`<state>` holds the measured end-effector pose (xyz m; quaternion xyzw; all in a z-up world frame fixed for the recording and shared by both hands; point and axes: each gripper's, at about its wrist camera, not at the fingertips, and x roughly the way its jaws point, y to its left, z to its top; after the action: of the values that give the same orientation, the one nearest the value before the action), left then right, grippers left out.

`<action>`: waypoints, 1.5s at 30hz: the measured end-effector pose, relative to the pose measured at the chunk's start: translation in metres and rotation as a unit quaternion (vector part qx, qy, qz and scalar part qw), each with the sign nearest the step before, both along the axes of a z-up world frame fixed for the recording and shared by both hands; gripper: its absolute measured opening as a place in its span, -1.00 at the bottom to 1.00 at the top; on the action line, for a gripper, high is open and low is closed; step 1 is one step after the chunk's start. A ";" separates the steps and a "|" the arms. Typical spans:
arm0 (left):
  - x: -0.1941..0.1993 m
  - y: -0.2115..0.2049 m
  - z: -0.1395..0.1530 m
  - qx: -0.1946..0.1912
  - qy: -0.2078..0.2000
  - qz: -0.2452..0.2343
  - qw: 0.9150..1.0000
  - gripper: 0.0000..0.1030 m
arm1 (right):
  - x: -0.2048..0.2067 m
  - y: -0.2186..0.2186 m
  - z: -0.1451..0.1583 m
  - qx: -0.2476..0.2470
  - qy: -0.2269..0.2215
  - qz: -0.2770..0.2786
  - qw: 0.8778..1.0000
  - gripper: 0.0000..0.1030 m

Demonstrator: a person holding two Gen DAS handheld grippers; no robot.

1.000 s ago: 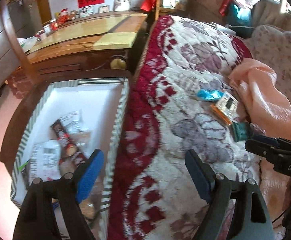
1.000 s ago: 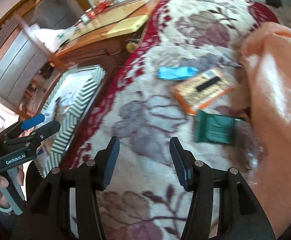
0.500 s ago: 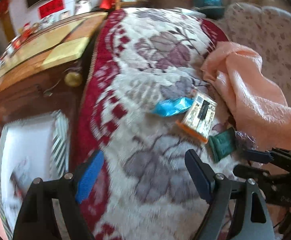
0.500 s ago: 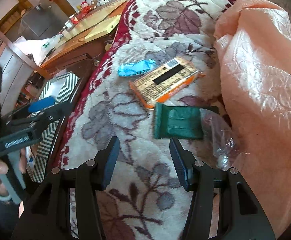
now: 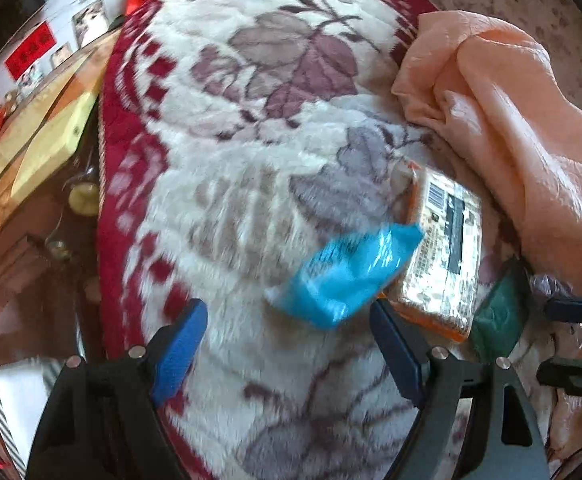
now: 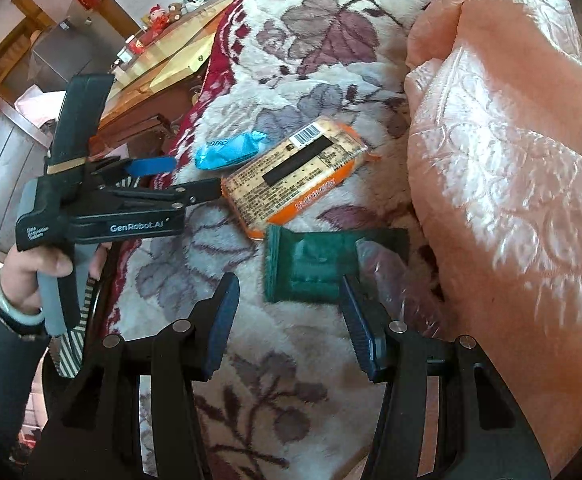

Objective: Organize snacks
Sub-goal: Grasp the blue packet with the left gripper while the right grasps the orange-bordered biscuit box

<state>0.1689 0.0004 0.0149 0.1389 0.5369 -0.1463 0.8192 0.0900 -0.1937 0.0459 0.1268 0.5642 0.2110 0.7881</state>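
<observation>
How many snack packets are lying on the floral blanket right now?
3: a blue packet farthest, an orange packet beside it, a green packet nearest. More may hide under the peach cloth.

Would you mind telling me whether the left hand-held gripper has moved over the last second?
Yes. The left hand-held gripper has swung away from the striped box and forward over the floral blanket, closing on the blue snack packet.
</observation>
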 end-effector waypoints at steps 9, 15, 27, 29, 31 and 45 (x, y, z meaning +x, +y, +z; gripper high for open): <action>0.027 -0.024 0.007 -0.003 -0.001 -0.021 1.000 0.60 | 0.005 -0.001 0.001 0.000 -0.006 -0.004 1.000 0.01; 0.029 -0.022 0.006 -0.036 0.014 -0.004 0.999 -0.16 | 0.017 0.002 0.008 0.011 -0.019 -0.017 1.000 0.01; 0.002 0.019 0.021 -0.070 0.005 0.077 0.995 -0.45 | 0.088 0.001 -0.026 0.021 0.051 -0.078 0.995 0.19; -0.002 0.026 0.022 -0.069 0.004 0.101 0.993 -0.45 | 0.100 0.001 -0.027 0.027 0.055 -0.088 0.994 0.31; -0.010 0.032 0.023 -0.064 -0.003 0.120 0.991 -0.45 | 0.115 0.009 -0.026 0.016 0.055 -0.089 0.994 0.36; -0.027 0.043 0.012 -0.055 -0.009 0.168 0.984 -0.44 | 0.130 0.025 -0.042 -0.014 0.074 -0.125 0.989 0.54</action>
<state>0.1416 0.0430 0.0272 0.0028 0.5362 -0.0349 0.8433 0.2196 -0.1686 0.0041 0.2006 0.6038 0.0923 0.7659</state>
